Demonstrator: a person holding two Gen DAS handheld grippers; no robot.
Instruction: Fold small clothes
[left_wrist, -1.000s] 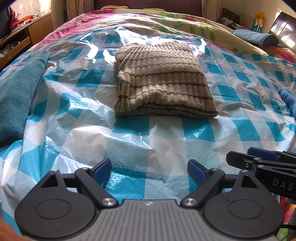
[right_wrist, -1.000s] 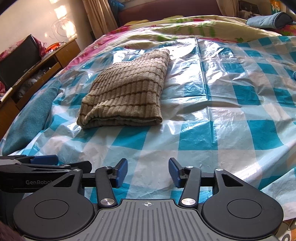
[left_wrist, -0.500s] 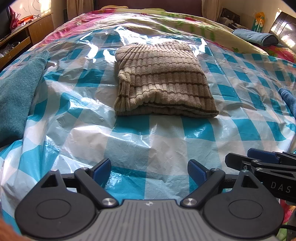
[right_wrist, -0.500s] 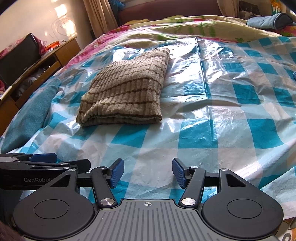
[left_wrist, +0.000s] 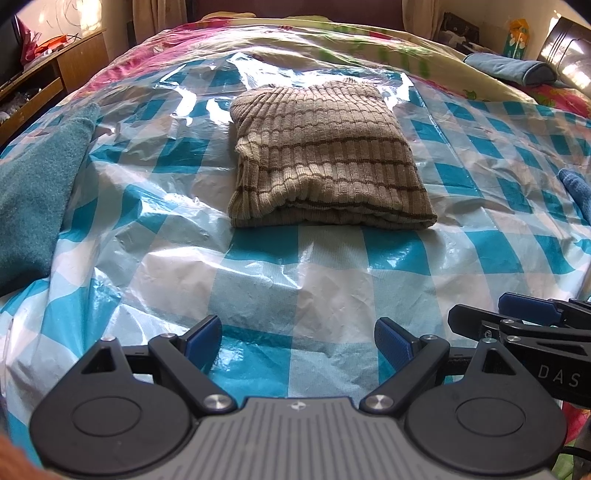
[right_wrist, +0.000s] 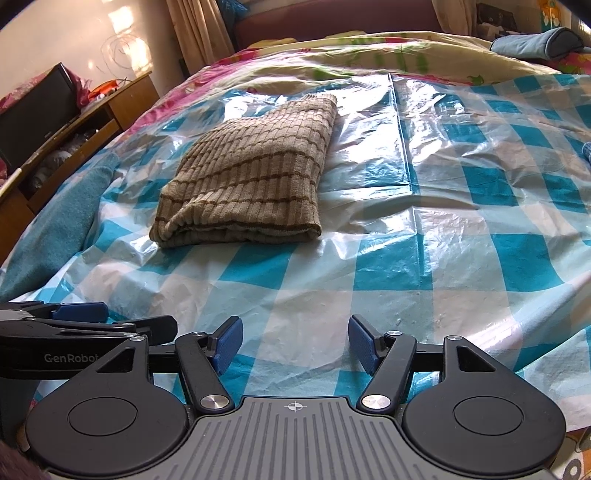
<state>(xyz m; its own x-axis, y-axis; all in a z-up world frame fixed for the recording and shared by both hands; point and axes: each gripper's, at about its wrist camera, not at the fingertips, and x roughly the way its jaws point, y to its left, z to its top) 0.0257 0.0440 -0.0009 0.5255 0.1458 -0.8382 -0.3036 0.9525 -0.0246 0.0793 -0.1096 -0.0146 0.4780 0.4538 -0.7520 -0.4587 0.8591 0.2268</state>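
Reading "GenRobot", left tool (right_wrist: 79, 312) and right tool (right_wrist: 295, 341) gape wide near folded sweater (right_wrist: 247, 184).

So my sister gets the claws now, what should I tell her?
Left claw: open, empty, low over the checked plastic sheet.
Right claw: open, empty, beside it.
The striped brown sweater lies folded in a neat rectangle mid-sheet, ahead of both claws, touching neither.
Done: that sweater looks folded.
Left: maybe the teal cloth at the left edge; its state is unclear.
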